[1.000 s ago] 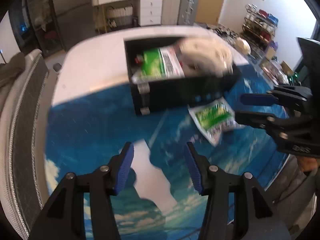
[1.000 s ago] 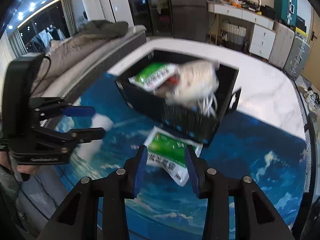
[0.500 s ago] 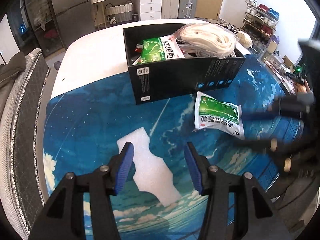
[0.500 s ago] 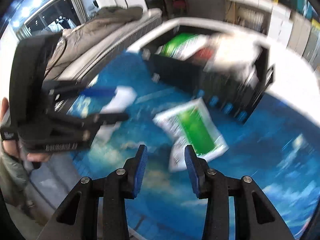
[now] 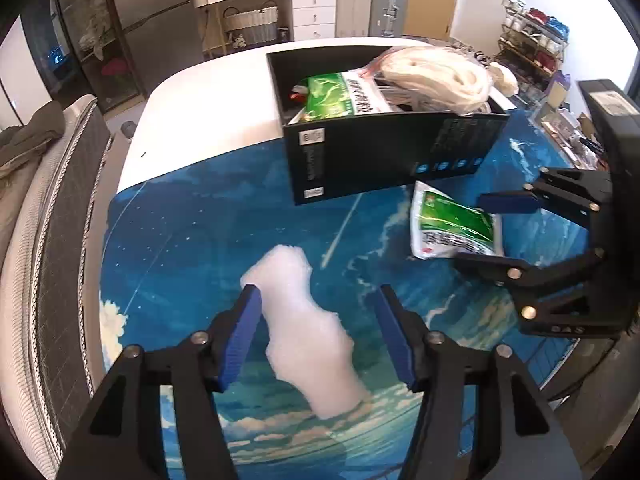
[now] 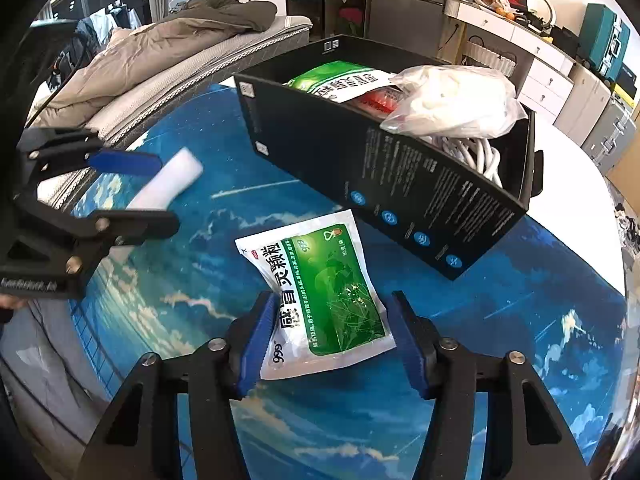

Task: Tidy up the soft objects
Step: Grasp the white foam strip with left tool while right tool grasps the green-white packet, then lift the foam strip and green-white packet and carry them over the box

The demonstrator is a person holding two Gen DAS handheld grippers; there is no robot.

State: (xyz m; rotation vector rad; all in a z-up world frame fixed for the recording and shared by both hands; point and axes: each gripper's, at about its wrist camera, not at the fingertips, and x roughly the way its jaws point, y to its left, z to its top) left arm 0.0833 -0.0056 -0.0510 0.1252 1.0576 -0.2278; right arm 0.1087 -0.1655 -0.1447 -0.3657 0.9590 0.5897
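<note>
A white foam piece (image 5: 308,328) lies on the blue sky-print mat (image 5: 192,232). My left gripper (image 5: 318,330) is open, its fingers on either side of the foam, not closed on it. A green and white pouch (image 6: 320,292) lies on the mat in front of the black box (image 6: 400,176). My right gripper (image 6: 334,340) is open around the pouch's near end. The pouch (image 5: 452,226) and right gripper (image 5: 492,228) also show in the left wrist view. The foam (image 6: 168,192) and left gripper (image 6: 136,192) show in the right wrist view.
The black box (image 5: 384,160) holds another green pouch (image 5: 340,94), a red item (image 6: 378,102) and a bag of white material (image 6: 452,102). Beyond the mat is the white tabletop (image 5: 208,108). A sofa (image 5: 40,200) runs along the table's left.
Both grippers have moved forward and down. The left gripper now straddles the foam, and the right gripper now straddles the green pouch. The box and its contents have not moved.
</note>
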